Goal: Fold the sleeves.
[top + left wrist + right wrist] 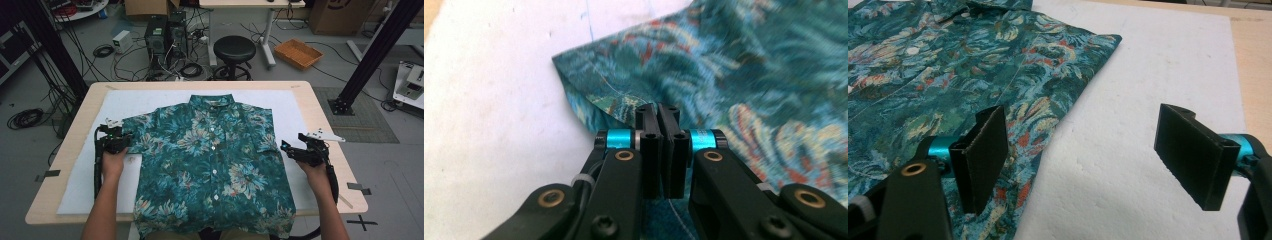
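**Left sleeve pinched, right sleeve not yet taken**

On the white foam pad (85,185) covering the wooden table (320,100) lies a teal floral shirt (210,165), spread flat, buttoned front up, collar at the far side, hem hanging over the near edge. Looks like the opening step of a fold, starting with the sleeves.

At the left, left gripper (116,142) sits at the edge of the left sleeve (137,132). Seen from the left gripper view, jaws pressed together on the sleeve hem (624,102), with a thin fold of cloth caught between the pads and a loose thread trailing below. Grip appears shallow, right at the fabric edge.

At the right, right gripper (295,150) hovers just beside the right sleeve (265,127). Seen from the right gripper view, jaws spread wide: one pad over the patterned cloth (998,90), the other over bare pad (1128,130), nothing between them pressed. Sleeve edge runs between the two pads but below them.

Next move, by judgement: lower the right gripper so the sleeve edge slips between the pads, close, then lift both sleeves a little and carry them inward over the button line. Calls for a deep enough bite on both sides and an even lift, otherwise risk of the left hem slipping out or the shirt body dragging across the foam.
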`<state>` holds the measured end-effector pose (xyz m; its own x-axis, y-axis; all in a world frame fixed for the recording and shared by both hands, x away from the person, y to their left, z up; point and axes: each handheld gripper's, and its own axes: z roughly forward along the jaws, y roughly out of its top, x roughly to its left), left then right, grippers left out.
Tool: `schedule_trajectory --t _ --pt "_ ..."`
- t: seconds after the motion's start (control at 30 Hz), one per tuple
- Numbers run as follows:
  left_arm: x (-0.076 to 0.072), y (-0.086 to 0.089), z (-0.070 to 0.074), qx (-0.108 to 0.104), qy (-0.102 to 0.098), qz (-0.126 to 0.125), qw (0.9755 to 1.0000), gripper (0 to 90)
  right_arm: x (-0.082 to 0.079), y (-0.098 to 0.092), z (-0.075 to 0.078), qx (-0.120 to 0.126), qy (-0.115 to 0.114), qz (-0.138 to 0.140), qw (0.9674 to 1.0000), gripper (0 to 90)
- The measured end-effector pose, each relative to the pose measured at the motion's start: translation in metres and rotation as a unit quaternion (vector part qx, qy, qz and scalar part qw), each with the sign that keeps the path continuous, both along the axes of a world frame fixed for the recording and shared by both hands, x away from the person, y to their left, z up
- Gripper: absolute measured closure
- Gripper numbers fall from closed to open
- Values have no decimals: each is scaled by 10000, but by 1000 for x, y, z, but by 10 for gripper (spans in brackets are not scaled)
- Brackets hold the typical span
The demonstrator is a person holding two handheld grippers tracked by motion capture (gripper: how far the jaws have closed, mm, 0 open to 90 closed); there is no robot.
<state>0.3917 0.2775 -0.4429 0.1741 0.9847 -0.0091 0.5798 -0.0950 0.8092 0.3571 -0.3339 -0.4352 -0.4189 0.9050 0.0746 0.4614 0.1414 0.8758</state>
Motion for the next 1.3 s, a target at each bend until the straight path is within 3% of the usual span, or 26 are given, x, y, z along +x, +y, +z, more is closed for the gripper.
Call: schedule_trajectory --t 0.2,0.33,0.37,0.47,0.63,0.7,0.77,0.93,1.0,1.1,1.2,1.3 --pt "-5 -13 13 -113 -301 -283 9991 878 0 -1 0 19 -10 -11 10000 220" --pt "-6 -33 25 -124 -499 -629 9967 878 -1 -1 1 37 -30 -4 10000 219" --pt "-5 -46 30 -111 -572 -814 9950 878 -1 -1 1 46 -31 -9 10000 219" --pt "-3 -61 34 -32 -632 -1007 9929 878 -1 -1 1 54 -27 -9 10000 219" --pt "1 -101 39 138 -684 -1533 9857 858 -1 -1 0 43 -11 14 10000 219" --pt "3 -110 40 176 -668 -1483 9865 595 -1 -1 0 23 -15 25 10000 219" --pt "3 -110 42 89 -774 -1329 9881 461 -1 -2 -1 41 18 -5 10000 220" --pt "1 -90 45 -17 -925 -882 9918 402 -1 -3 0 62 10 -18 10000 219" --pt "1 -81 43 15 -907 -739 9931 386 -1 -3 0 52 0 -11 10000 219" --pt "0 -69 38 -114 -865 -578 9945 347 -1 -2 0 45 -5 -8 10000 219" --pt "-3 -61 34 -298 -956 -604 9931 268 -1 -1 0 24 -15 -8 10000 219" --pt "-5 -56 33 -454 -1070 -698 9908 267 -1 -1 0 -31 -37 -8 10000 219"
